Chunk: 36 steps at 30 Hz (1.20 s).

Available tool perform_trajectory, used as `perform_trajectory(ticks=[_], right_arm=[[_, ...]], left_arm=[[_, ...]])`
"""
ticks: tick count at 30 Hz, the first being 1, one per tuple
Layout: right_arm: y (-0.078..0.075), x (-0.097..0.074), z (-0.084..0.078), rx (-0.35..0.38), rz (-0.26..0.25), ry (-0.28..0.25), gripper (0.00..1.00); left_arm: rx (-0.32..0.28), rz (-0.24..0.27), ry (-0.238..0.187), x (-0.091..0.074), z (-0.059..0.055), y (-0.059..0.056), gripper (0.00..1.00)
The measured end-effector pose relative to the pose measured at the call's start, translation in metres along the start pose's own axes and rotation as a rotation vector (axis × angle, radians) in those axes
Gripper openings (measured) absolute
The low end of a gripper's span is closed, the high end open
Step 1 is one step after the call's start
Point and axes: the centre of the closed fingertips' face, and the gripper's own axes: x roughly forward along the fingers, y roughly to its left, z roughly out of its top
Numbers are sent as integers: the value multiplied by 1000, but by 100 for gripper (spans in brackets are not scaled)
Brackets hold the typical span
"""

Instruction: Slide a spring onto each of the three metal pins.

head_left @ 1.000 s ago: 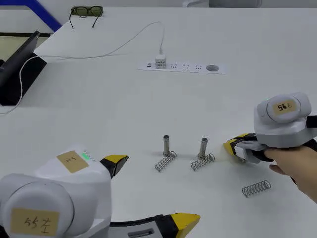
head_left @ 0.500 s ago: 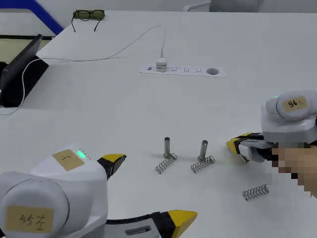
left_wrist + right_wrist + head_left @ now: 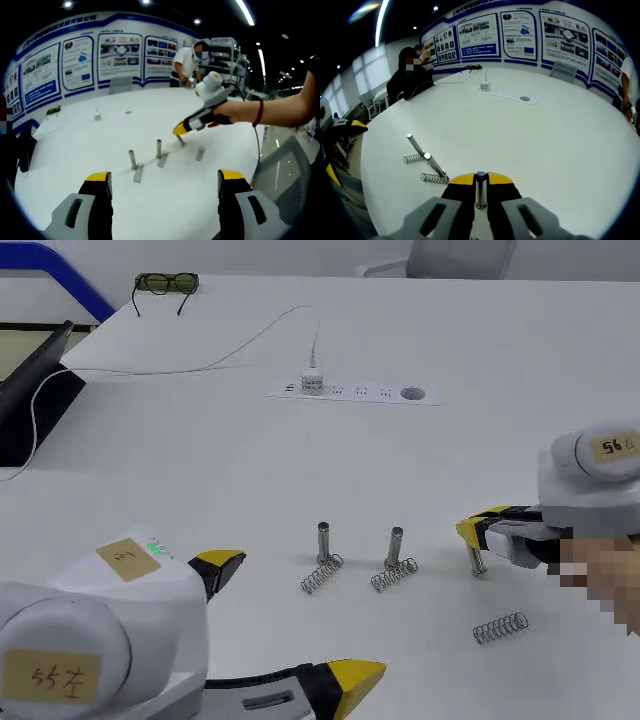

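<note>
Two metal pins (image 3: 323,540) (image 3: 396,544) stand upright on the white table (image 3: 200,470). A spring (image 3: 321,574) lies at the foot of one and a spring (image 3: 394,574) at the foot of the other. A third spring (image 3: 499,627) lies loose to the right. My right gripper (image 3: 472,534) is shut on the third pin (image 3: 477,561), whose lower end is at or just above the table; the pin (image 3: 480,189) shows between the jaws. My left gripper (image 3: 285,620) is wide open at the near edge, holding nothing. From it I see the pins (image 3: 132,159) (image 3: 159,148) and the right gripper (image 3: 181,128).
A power strip (image 3: 350,392) with a plugged-in cable lies farther back on the table. Glasses (image 3: 165,283) rest at the far left corner, and a dark device (image 3: 35,390) sits at the left edge. People stand beyond the table.
The head camera has shifted. My right gripper has drawn slightly to the right of the two standing pins, and its held pin now shows more below the jaws. The left gripper stays open.
</note>
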Motion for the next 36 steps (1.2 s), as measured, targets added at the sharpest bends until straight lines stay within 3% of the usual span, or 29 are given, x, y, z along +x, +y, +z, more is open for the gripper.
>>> perform_trajectory(ticks=[22, 36], right_arm=[[4, -22, -14, -67, -32, 27, 8], [2, -22, -14, -61, -36, 21, 9]], left_arm=[[12, 10, -15, -7, 4, -2, 87], [13, 22, -5, -9, 0, 2, 85]])
